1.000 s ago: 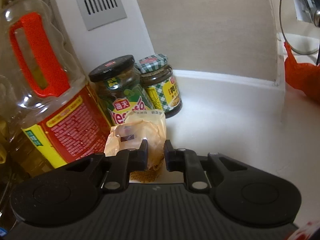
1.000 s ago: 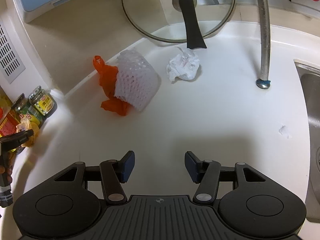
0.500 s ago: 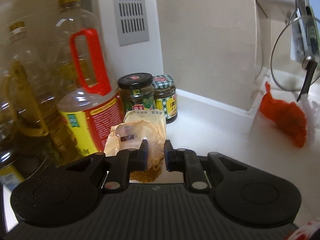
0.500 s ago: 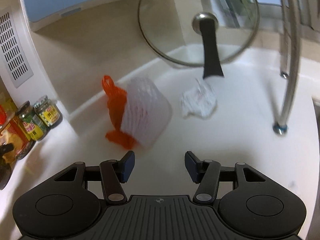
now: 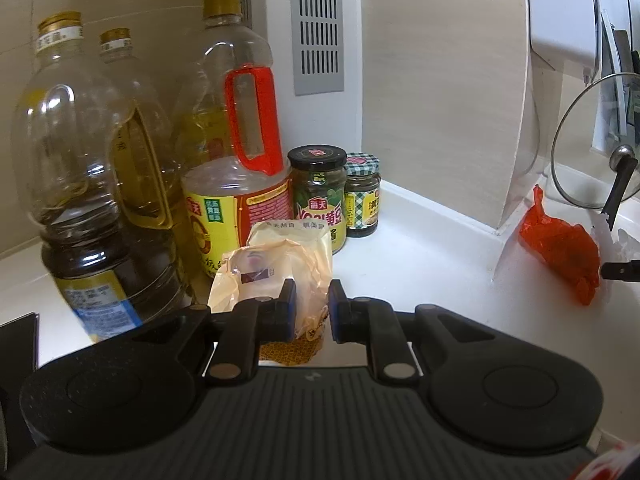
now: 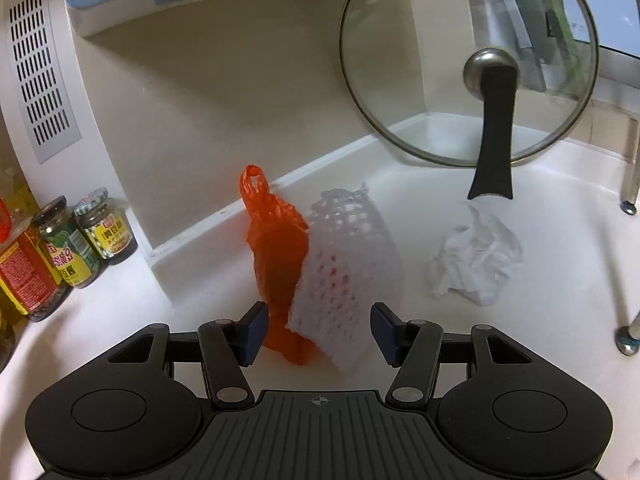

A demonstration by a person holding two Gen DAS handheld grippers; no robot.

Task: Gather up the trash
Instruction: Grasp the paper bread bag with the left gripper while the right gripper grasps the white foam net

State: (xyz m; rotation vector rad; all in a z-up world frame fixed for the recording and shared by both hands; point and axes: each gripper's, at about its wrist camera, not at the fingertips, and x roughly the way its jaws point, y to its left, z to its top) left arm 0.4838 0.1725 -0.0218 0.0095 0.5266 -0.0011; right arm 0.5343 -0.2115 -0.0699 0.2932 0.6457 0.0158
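Two hand-held grippers are at work on one white desk (image 6: 400, 184). The left hand-held gripper (image 5: 312, 308) is clenched on a crumpled yellowish wrapper (image 5: 288, 256), which sits pinched between its pads, near the oil bottles (image 5: 236, 152) and two jars (image 5: 318, 192) at the left end of the desk. The right hand-held gripper (image 6: 316, 334) is released, its jaws standing wide and empty, with the bottom ends of an orange plastic bag (image 6: 276, 248) and a white foam net sleeve (image 6: 340, 276) showing between them; I cannot tell whether the pads touch either. The two lie together, the bag to the left and partly behind the sleeve. A crumpled white tissue (image 6: 476, 264) lies apart to the right, near the handle of a glass lid (image 6: 468, 64) that leans against the far wall.

The step in hand looks like the right-side pickup. To do it well, I would push the open jaws further forward so that both the bag and the sleeve sit deep between the pads, then close slowly. The foam will squash and the thin plastic may slip, so a grip across the bunched overlap should hold better than a nip at an edge. Lift straight up, staying clear of the lid's handle. The tissue is left for a later pass, and the left grip should stay firm on the wrapper meanwhile.
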